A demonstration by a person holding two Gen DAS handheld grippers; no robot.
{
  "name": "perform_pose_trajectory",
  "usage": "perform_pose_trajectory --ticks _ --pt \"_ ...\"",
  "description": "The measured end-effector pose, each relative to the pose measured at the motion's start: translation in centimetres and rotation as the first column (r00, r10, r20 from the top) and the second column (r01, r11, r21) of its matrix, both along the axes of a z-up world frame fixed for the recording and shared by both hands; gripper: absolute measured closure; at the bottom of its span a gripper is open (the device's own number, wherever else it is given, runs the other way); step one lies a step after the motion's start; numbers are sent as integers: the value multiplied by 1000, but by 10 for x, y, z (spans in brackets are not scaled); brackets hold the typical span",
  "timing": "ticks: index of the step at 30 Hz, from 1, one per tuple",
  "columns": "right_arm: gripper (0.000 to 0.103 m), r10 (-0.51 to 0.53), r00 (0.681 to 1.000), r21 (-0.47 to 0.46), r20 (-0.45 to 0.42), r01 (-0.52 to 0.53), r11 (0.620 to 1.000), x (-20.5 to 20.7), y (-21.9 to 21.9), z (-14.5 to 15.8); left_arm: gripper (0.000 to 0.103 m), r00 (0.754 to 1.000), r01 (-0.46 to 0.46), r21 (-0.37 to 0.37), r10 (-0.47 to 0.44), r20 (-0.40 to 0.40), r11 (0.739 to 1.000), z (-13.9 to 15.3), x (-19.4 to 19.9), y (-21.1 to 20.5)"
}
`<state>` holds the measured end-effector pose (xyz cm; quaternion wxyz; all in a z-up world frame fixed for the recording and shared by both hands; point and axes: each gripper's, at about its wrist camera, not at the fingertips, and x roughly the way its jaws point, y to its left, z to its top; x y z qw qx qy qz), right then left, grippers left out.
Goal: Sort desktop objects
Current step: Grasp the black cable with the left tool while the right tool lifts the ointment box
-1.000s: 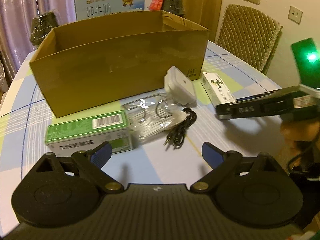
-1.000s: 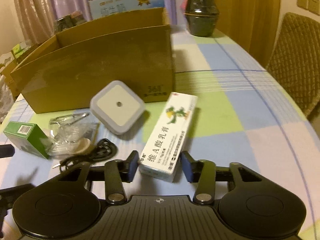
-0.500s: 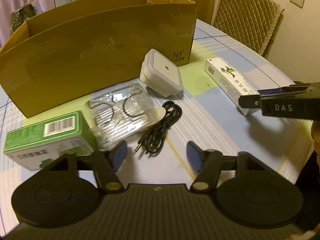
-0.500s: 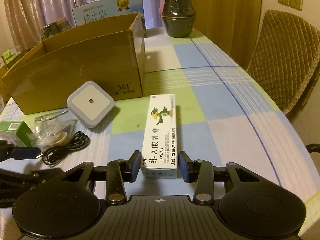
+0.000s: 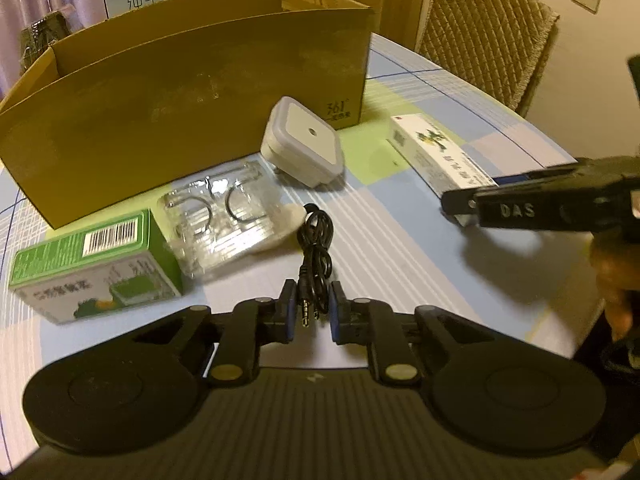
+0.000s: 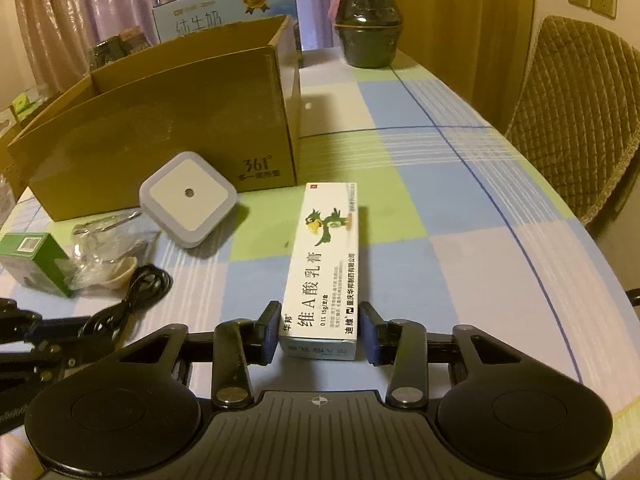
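Box is plain matt brown cardboard, a bit scuffed. Tablecloth looks like smooth, slightly shiny checked plastic. Night light is smooth white plastic, cable glossy black rubbery stuff. Blister pack is clear shiny plastic, carton smooth printed card, chair quilted cloth.

Black gripper, blue-padded fingers

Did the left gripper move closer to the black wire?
Yes. The left gripper moved forward toward the cardboard box; its narrowed fingers now straddle the black audio cable's plugs.
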<state>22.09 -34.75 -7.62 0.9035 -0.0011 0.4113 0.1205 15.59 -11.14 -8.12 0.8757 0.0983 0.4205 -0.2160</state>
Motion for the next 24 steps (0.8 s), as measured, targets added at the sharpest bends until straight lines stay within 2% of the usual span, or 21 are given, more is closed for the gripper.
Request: perform_pose_trajectory --ticks 10,12,14,17,20,24 --pt "66 47 998 11 -34 -47 999 -47 -4 8 88 998 -59 -39 58 -23 998 6 -48 13" --pt "64 60 998 4 -24 -60 998 -50 -1 8 85 997 -74 -47 73 -24 996 6 -47 16" --pt "54 60 998 4 -4 -60 998 -50 0 9 83 996 -84 -43 83 -22 996 4 -43 17" --pt "46 56 998 6 3 -56 998 -49 0 9 81 995 -100 -60 98 -35 993 2 -36 19" --pt "43 58 998 -7 7 -58 998 -47 1 6 81 994 -104 -68 101 -50 992 -2 -30 17" --pt "42 49 999 -5 4 -48 999 -44 -1 3 81 996 -85 -36 84 -22 996 -3 -31 12"
